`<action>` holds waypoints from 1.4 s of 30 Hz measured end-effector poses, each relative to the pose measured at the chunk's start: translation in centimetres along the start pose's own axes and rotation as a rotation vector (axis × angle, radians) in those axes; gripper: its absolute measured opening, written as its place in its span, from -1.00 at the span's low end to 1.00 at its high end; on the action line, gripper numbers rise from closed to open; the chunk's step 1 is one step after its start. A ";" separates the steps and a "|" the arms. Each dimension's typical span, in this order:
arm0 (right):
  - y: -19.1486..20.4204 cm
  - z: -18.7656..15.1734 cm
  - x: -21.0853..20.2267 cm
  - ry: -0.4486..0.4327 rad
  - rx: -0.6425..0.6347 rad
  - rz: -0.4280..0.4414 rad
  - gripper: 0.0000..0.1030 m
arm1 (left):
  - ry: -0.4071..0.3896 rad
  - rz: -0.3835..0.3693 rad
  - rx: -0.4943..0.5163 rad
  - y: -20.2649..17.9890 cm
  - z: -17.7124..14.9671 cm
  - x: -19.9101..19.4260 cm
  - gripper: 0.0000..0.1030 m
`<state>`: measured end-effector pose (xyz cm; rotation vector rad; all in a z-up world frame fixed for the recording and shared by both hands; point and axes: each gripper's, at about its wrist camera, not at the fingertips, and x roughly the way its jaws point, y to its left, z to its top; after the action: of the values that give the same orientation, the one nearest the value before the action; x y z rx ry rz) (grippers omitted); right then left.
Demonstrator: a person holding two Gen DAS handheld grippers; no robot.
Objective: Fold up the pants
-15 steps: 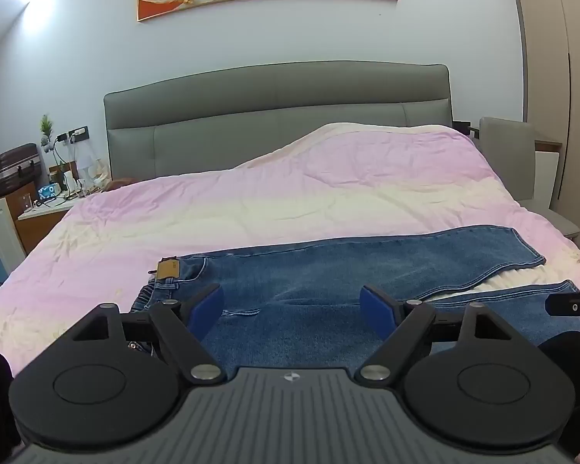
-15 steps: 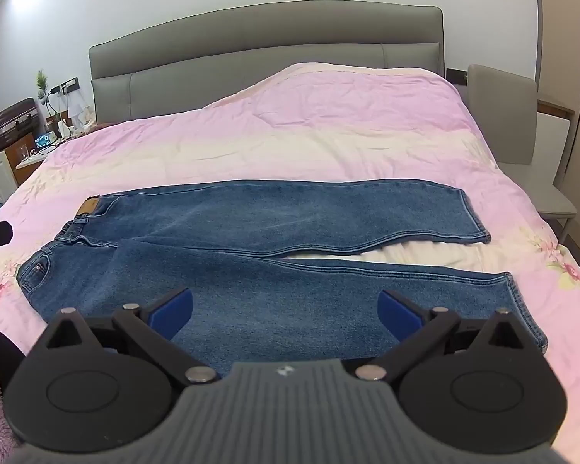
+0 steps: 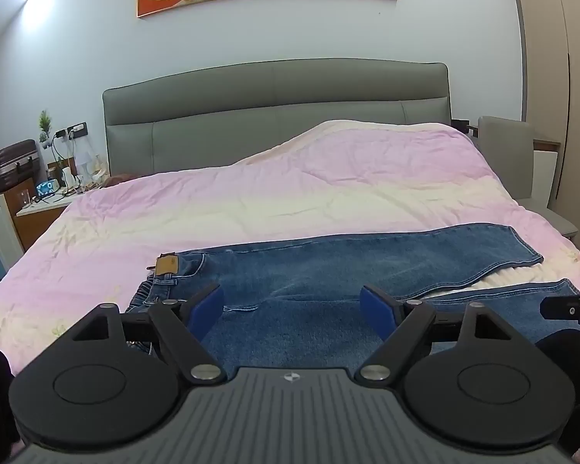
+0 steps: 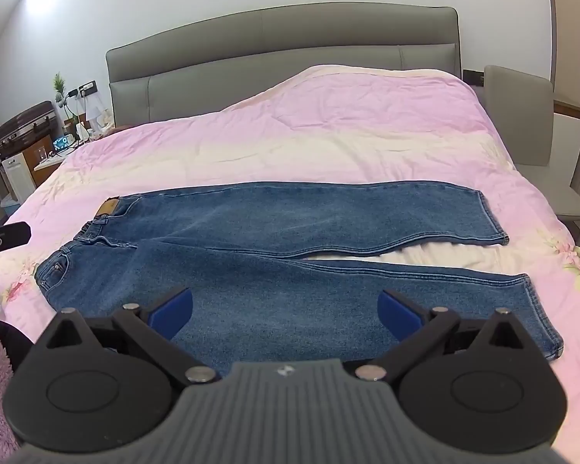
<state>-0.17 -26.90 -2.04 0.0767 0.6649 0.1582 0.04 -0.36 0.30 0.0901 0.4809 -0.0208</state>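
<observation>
Jeans [image 4: 282, 255] lie flat across the pink duvet [image 4: 328, 131], legs parted, ready for folding. Left gripper [image 3: 292, 311] and right gripper [image 4: 286, 315] hover above them, fingers wide apart, empty.

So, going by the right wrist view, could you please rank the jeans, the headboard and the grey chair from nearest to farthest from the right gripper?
1. Jeans: spread flat on the quilt, just ahead of the open right gripper.
2. Grey chair: beside the bed, on the right.
3. Headboard: at the far end, against the wall.
</observation>
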 end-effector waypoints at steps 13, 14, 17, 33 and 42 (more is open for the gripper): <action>0.0 0.1 -0.1 0.011 -0.014 0.009 0.90 | 0.013 -0.014 0.008 0.3 -0.2 0.2 0.82; 0.0 0.1 -0.1 0.012 -0.015 0.010 0.90 | 0.016 -0.014 0.009 0.3 -0.2 0.3 0.82; 0.1 0.0 -0.1 0.014 -0.018 0.011 0.90 | 0.018 -0.015 0.011 0.2 -0.2 0.3 0.82; -0.2 0.0 -0.2 0.019 -0.016 -0.003 0.90 | 0.043 -0.034 0.016 0.0 -0.5 1.0 0.82; -0.2 0.1 -0.2 0.019 -0.011 -0.005 0.90 | 0.055 -0.035 0.025 -0.1 -0.5 1.3 0.82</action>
<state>-0.21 -27.14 -1.85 0.0630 0.6829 0.1578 0.91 -0.40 -0.74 0.1069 0.5373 -0.0589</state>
